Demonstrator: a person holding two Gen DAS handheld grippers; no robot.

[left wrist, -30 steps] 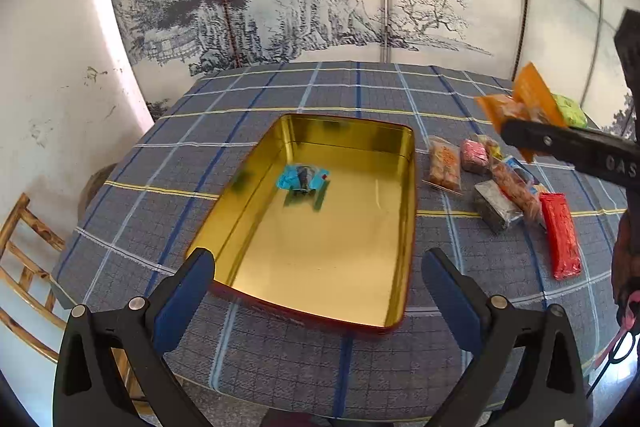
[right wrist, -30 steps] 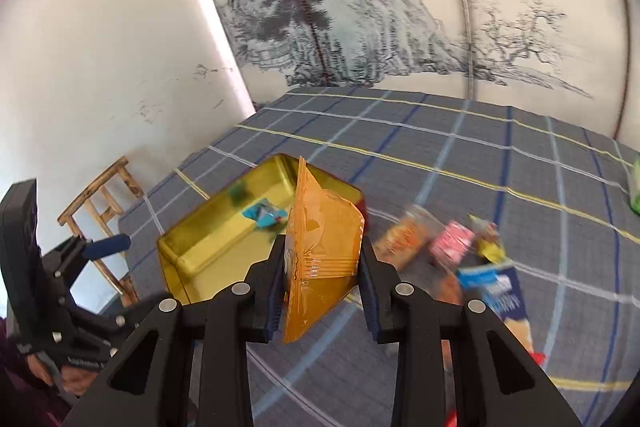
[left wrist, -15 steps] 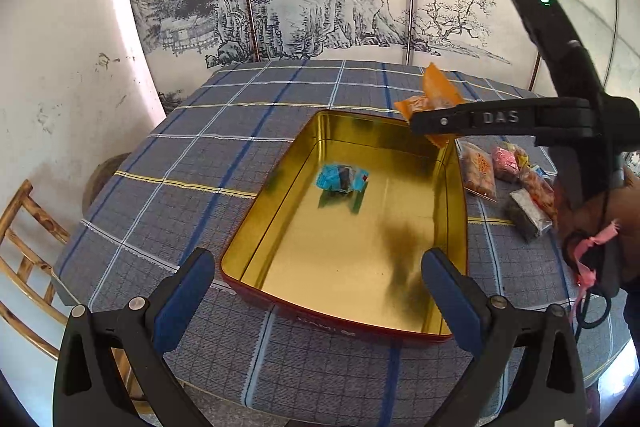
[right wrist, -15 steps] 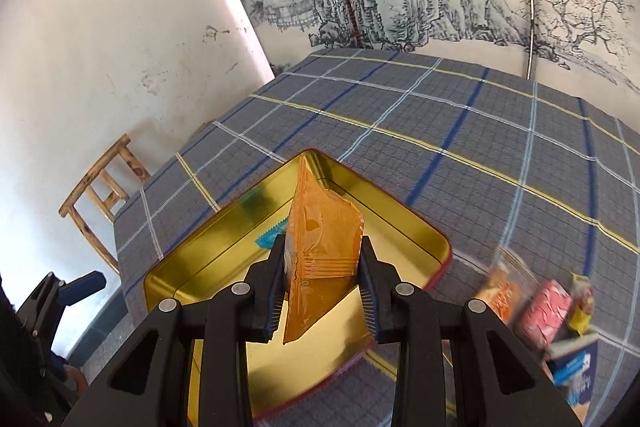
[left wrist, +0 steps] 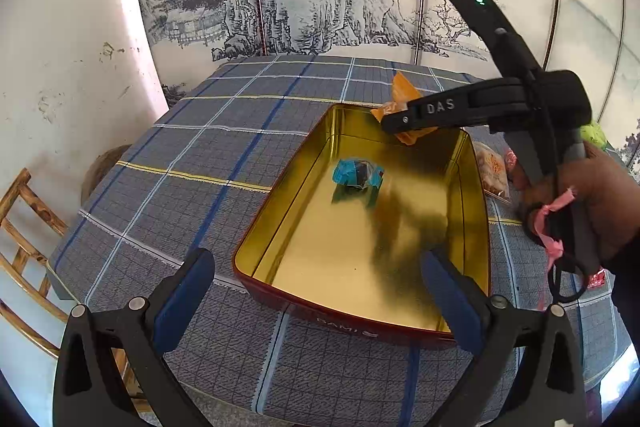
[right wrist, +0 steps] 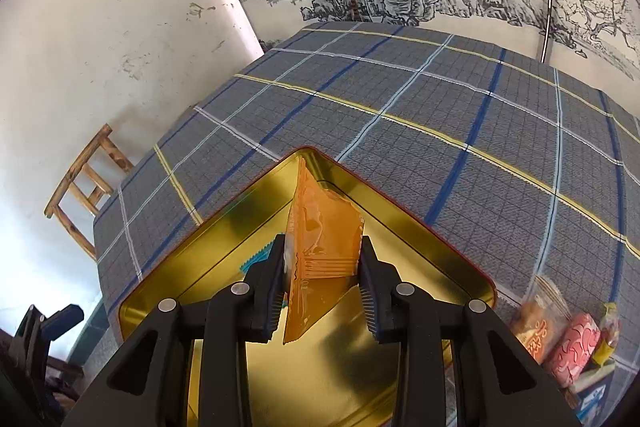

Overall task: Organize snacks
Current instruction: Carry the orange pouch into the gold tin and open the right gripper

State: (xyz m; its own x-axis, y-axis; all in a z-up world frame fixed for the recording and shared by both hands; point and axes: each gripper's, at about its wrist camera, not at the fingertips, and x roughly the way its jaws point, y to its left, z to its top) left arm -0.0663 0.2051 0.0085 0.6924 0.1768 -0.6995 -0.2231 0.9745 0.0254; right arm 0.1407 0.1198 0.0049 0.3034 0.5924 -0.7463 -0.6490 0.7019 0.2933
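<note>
- Orange snack packet point(right wrist: 322, 251) stands on edge, clamped in the right gripper point(right wrist: 322, 291) above the far corner of the gold tin point(left wrist: 476, 187).
- Blue-wrapped snack point(left wrist: 357, 175) lies inside the tin.
- Left gripper point(left wrist: 320, 303) hovers near the tin's front wall, jaws wide apart.
- Other packets point(right wrist: 572, 341) lie on the plaid tablecloth point(right wrist: 440, 115) beside the tin.

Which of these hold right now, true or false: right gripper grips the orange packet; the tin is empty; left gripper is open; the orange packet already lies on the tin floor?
1. The right gripper grips the orange packet. True.
2. The gold tin is empty. False: a blue-wrapped snack lies inside.
3. The left gripper is open and holds nothing. True.
4. The orange packet already lies on the tin floor. False: it is clamped between the fingers above the tin's far end.
</note>
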